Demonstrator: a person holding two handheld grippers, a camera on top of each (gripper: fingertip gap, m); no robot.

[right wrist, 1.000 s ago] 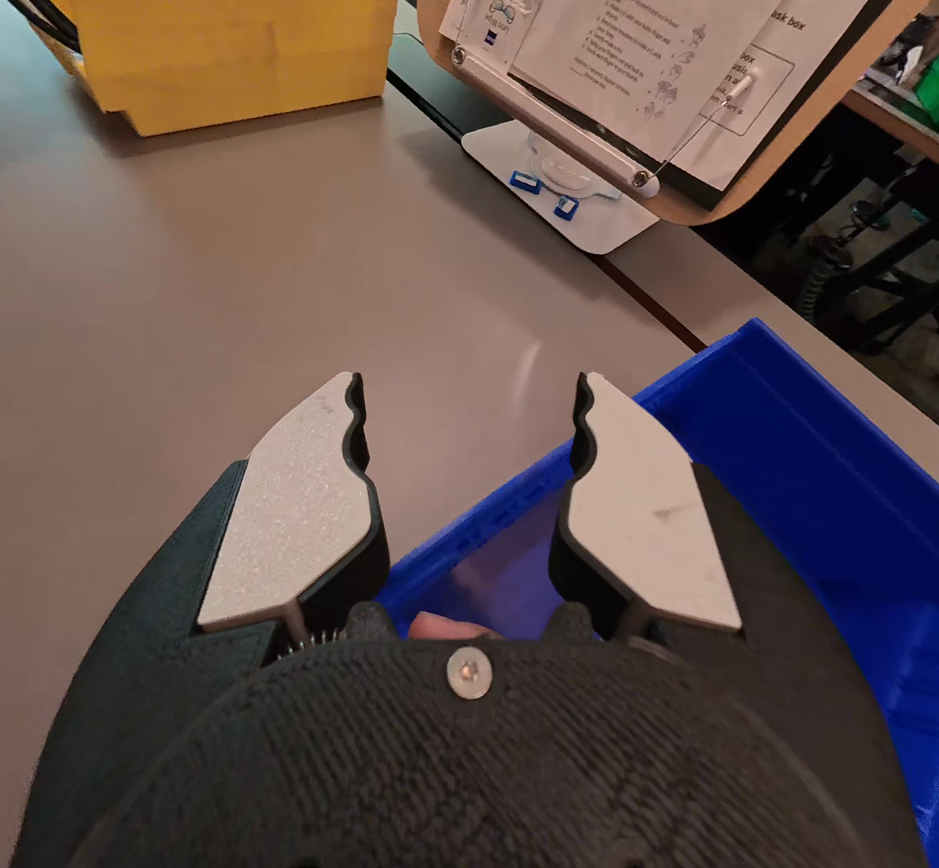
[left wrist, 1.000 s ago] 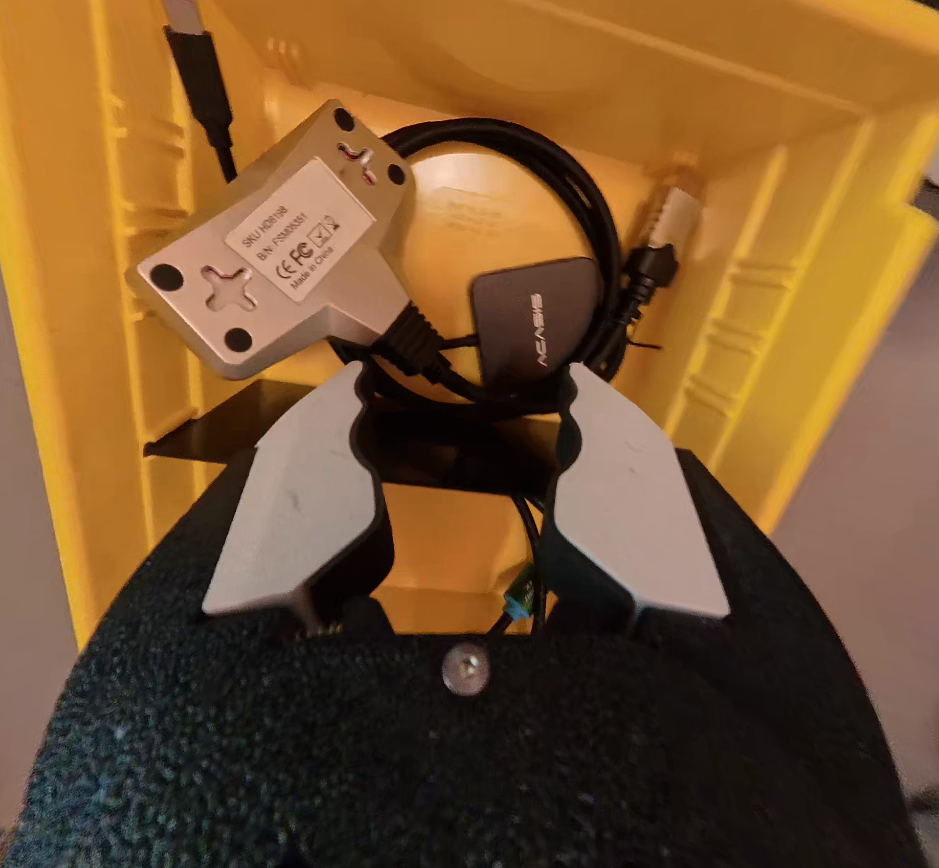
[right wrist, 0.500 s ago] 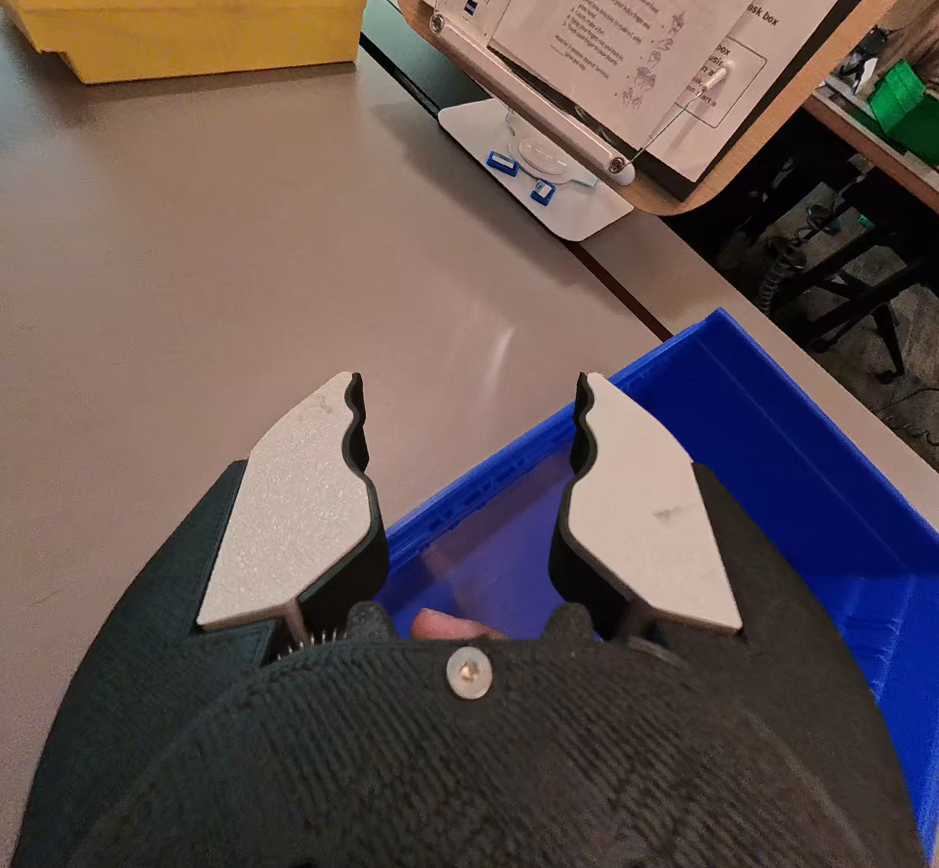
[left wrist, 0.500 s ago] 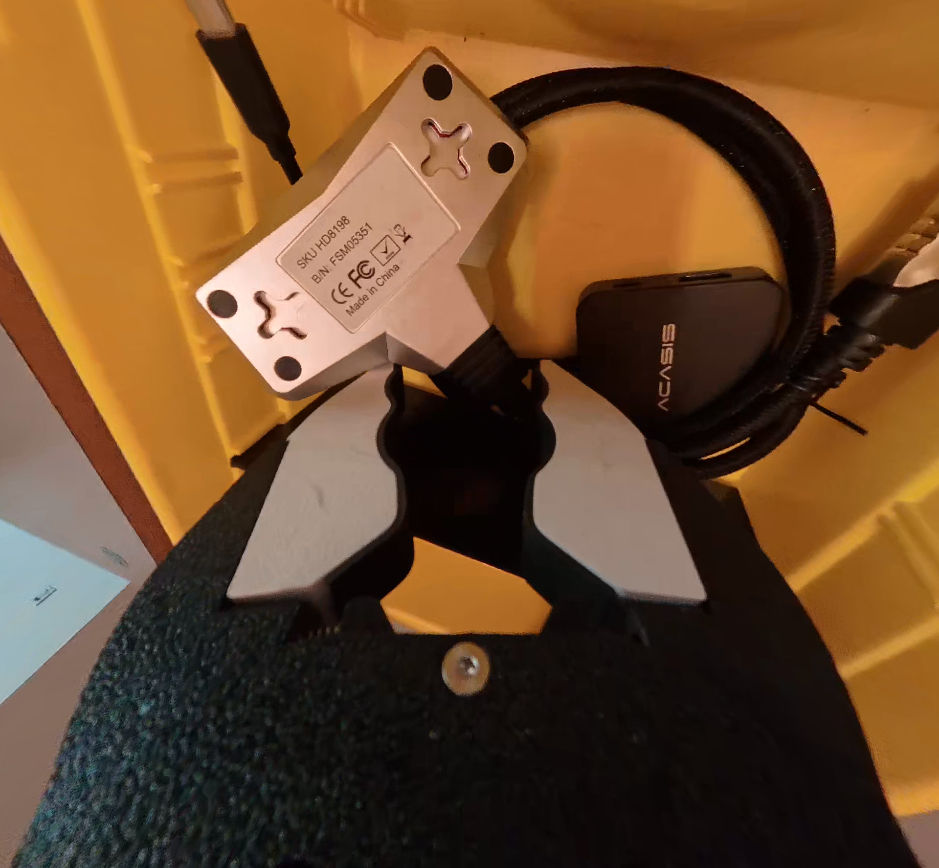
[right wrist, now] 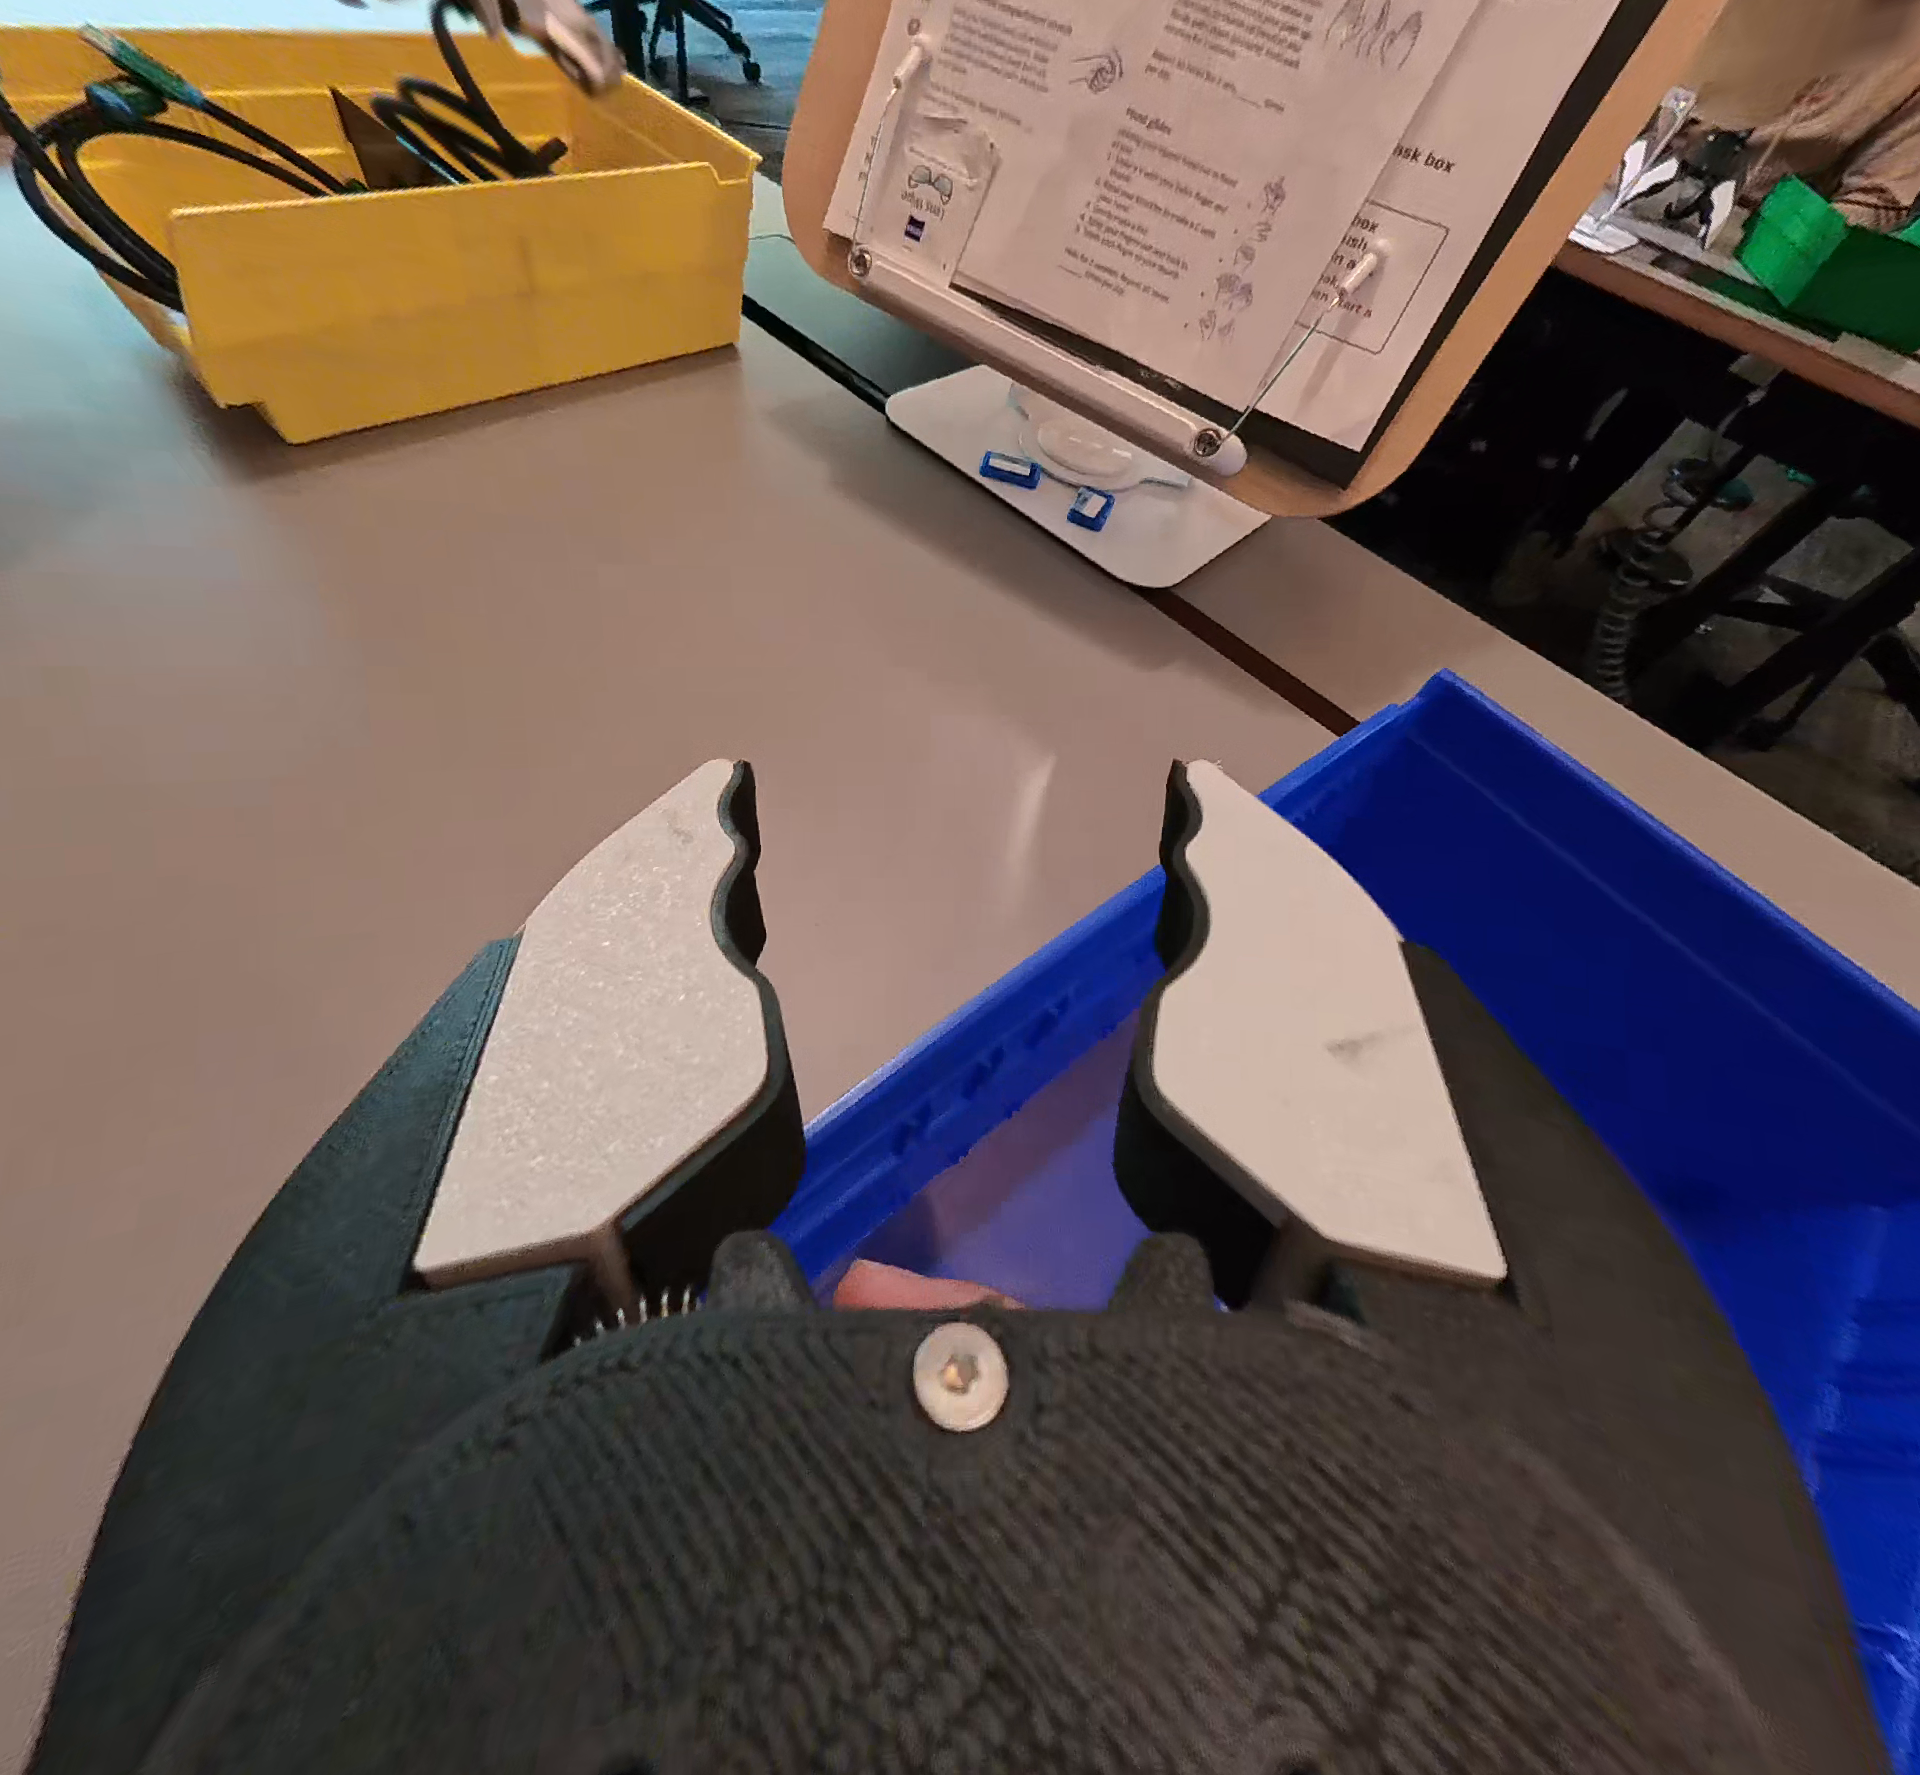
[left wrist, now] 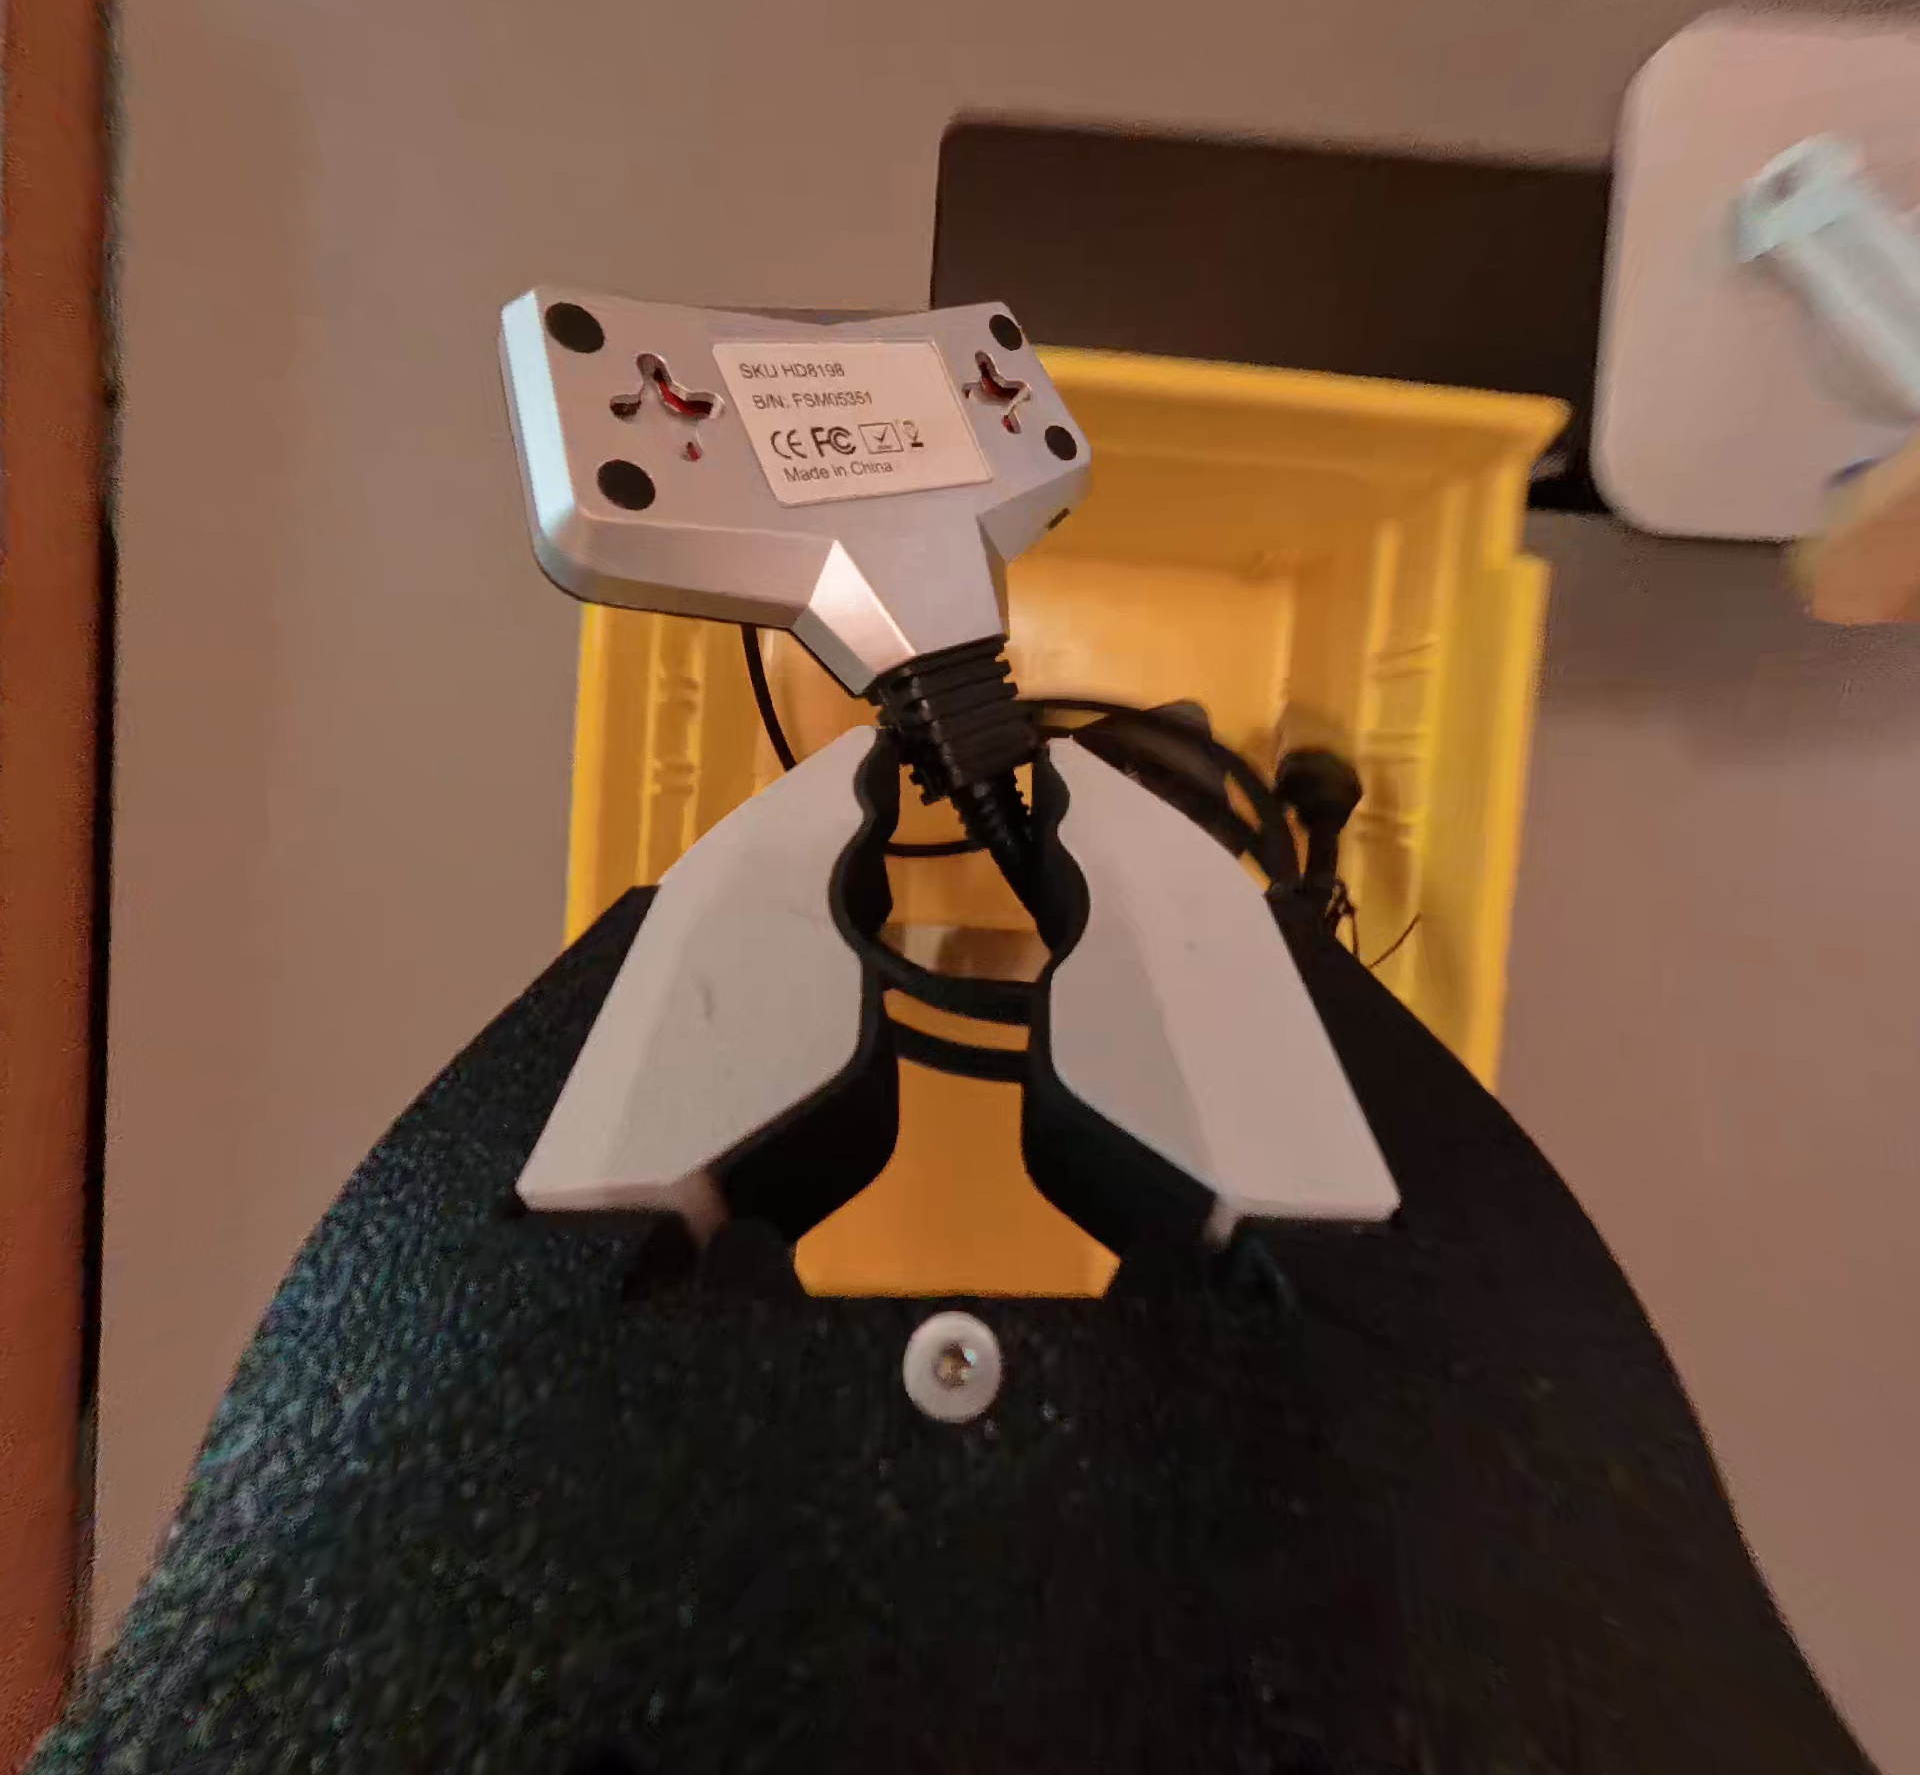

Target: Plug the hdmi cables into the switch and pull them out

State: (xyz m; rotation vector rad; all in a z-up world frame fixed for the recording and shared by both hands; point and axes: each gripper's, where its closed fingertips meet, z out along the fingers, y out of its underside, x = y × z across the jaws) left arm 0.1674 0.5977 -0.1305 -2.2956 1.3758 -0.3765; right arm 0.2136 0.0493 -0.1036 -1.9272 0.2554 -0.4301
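Observation:
The silver HDMI switch [left wrist: 790, 458] hangs bottom side up, with a white label, in the left wrist view. My left gripper [left wrist: 961, 769] is shut on the black ribbed cable neck just below the switch's body and holds it high above the yellow bin [left wrist: 1455, 686]. Black cables [left wrist: 1195, 769] trail down into the bin. In the right wrist view the switch [right wrist: 551, 11] shows blurred above the yellow bin [right wrist: 468, 302], which holds several coiled cables [right wrist: 436, 136]. My right gripper [right wrist: 956, 780] is open and empty over the near corner of a blue bin [right wrist: 1558, 946].
A document stand [right wrist: 1195, 167] with papers sits on a white base [right wrist: 1143, 520] at the back of the grey table [right wrist: 520, 686]. The blue bin's inside looks empty. A second table with green boxes [right wrist: 1818, 260] lies at the far right.
My left gripper has closed on the switch's cable neck and lifted the switch up out of the yellow bin. My right gripper stays open over the blue bin, barely moved.

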